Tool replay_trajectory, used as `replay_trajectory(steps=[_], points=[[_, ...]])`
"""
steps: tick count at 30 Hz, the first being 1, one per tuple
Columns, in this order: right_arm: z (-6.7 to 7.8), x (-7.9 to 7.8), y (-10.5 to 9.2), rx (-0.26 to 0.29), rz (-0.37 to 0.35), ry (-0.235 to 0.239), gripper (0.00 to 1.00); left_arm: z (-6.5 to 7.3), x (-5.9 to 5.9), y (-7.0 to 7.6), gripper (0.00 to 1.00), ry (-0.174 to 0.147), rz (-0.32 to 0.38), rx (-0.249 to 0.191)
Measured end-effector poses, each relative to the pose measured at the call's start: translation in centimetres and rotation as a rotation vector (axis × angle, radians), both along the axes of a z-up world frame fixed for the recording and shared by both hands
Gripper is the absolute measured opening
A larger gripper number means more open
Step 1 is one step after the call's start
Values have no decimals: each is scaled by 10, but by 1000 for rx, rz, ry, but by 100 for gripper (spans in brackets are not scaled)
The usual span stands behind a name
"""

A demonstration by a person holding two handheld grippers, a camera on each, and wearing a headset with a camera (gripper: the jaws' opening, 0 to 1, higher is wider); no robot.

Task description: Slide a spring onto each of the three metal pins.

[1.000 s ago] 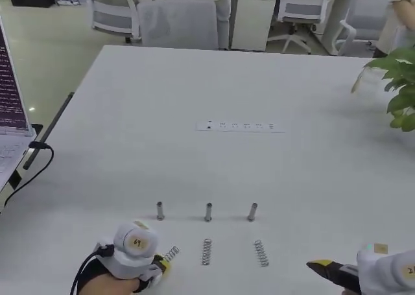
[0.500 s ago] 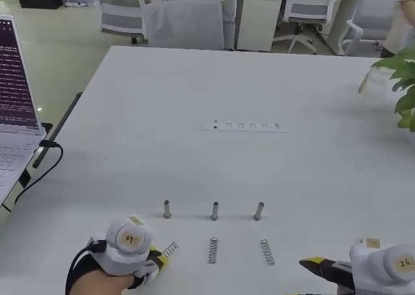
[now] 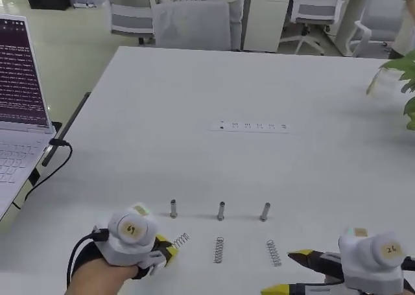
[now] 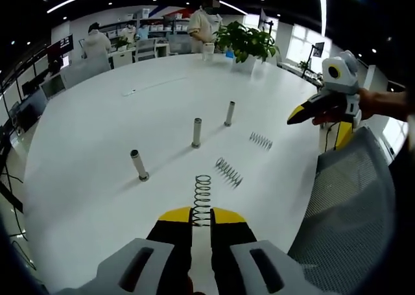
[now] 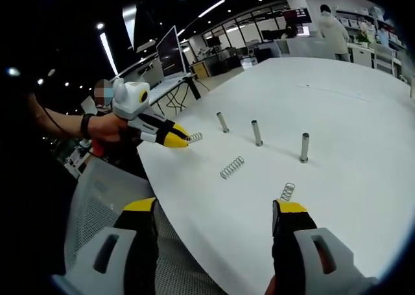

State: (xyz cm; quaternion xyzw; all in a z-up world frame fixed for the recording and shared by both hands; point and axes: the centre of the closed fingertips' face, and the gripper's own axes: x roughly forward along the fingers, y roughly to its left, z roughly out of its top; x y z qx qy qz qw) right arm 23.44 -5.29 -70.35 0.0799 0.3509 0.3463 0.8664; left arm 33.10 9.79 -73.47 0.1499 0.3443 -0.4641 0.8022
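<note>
Surface: white table (image 3: 194, 94) in an open office (a chair (image 3: 194, 23) stands at its far edge), with a laptop (image 3: 19, 94) off beyond the outer side of the left gripper (image 4: 201, 216).
Left gripper: clenched, its yellow tips pinched on the near end of the first spring (image 4: 202, 190). The coil runs straight out ahead of the jaws and lies along the tabletop.
Right gripper (image 5: 214, 207): released, jaws spread wide with nothing between them, low at the table's near edge.
Middle spring (image 4: 228, 172): lying loose, just ahead and to the right of the left gripper's tips, and ahead and to the left of the right gripper.
Last spring (image 5: 287, 191): lying just beyond the tip of the right gripper's right-hand jaw (close, though whether it touches I cannot tell).
Pins: three upright in a row beyond the springs, all bare. The nearest pin (image 4: 139, 165) stands ahead and left of the left gripper's tips, apart from the held spring. The middle pin (image 4: 196, 132) is farther ahead, almost in line with the coil. The far pin (image 4: 229, 113) is beyond it to the right, ahead of the right gripper's right-hand jaw.
Between the grippers: well apart, tips angled towards each other across the springs.
</note>
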Motion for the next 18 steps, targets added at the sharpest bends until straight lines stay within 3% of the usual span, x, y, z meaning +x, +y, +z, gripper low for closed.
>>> replay_trajectory(steps=[18], points=[[10, 22, 26, 62, 56, -15, 61, 16, -30, -44, 2, -15, -150, -30]])
